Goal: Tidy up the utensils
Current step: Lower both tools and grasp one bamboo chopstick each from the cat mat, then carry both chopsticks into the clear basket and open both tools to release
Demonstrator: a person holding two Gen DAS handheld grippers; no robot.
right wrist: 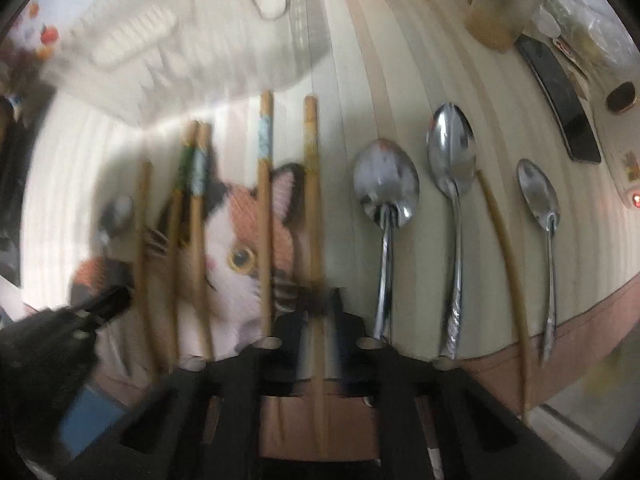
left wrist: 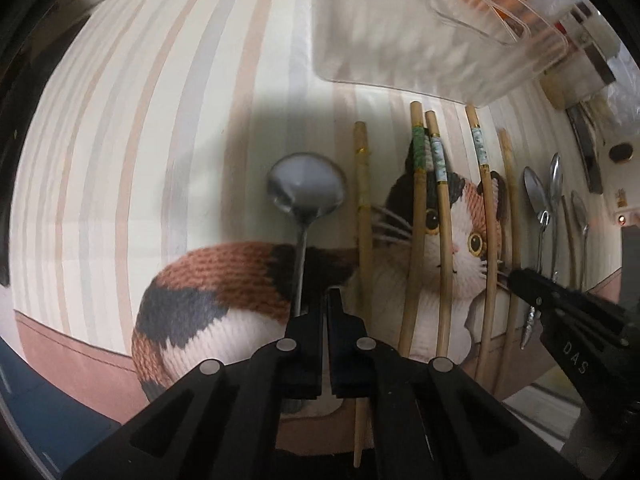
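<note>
Utensils laid in a row, both claws clenched

Left gripper point(left wrist: 325, 300) clamped on thin handle of round spoon point(left wrist: 307, 189), bowl at twelve o'clock from the jaws. Right gripper point(right wrist: 320, 300) pinched on plain chopstick point(right wrist: 311, 184), stick running toward twelve o'clock; view blurred, contact judged likely. Best lifted straight up, level, clear of neighbouring chopsticks point(left wrist: 418, 216) at two o'clock in the left view and three spoons point(right wrist: 452, 160) at one to two o'clock in the right view, then carried toward clear plastic organiser point(left wrist: 400, 32) at twelve. Readable writing: "DAS" on the right gripper's body, seen from the left wrist; orange label beyond, illegible.
</note>
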